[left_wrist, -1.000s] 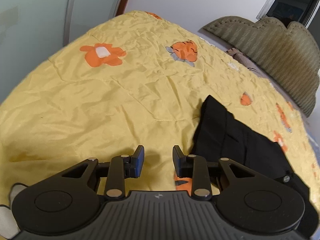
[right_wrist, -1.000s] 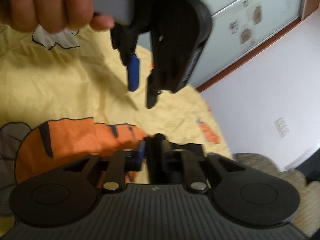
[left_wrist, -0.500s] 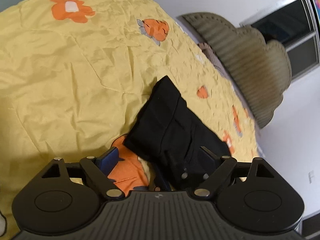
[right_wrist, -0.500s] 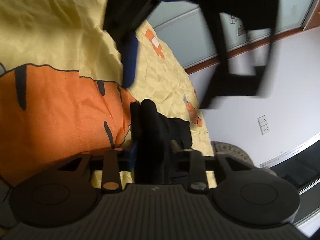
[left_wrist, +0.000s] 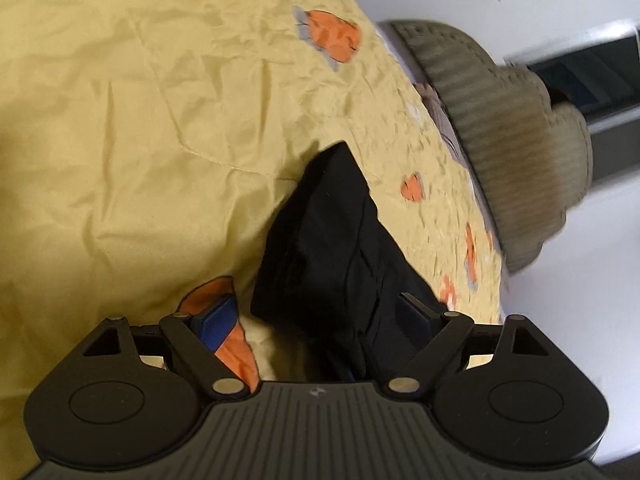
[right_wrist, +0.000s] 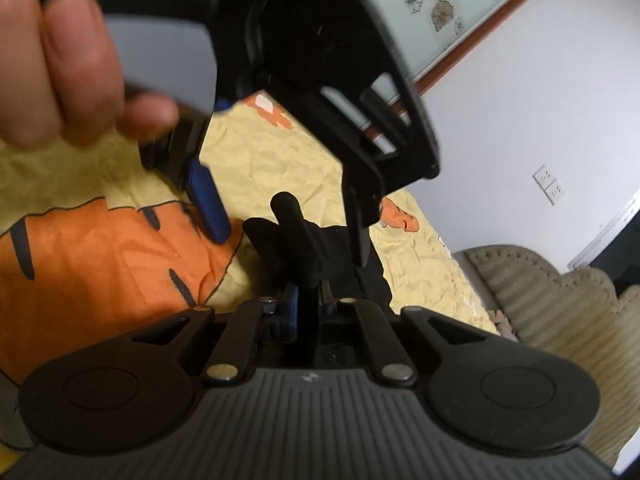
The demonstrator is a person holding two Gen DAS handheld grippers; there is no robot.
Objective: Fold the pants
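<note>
In the left wrist view the near end of the black pants (left_wrist: pixel 332 248) runs down behind the gripper's own body, so that end is hidden. The headboard (left_wrist: pixel 504 136) at the bed's far edge is smeared by blur. In the right wrist view the pinched fold of cloth hides the pads' contact, and most of the garment lies behind the left gripper (right_wrist: pixel 288 224), itself blurred. The hand (right_wrist: pixel 60 60) is cut off by the top left corner, perhaps wrapped round a handle.
</note>
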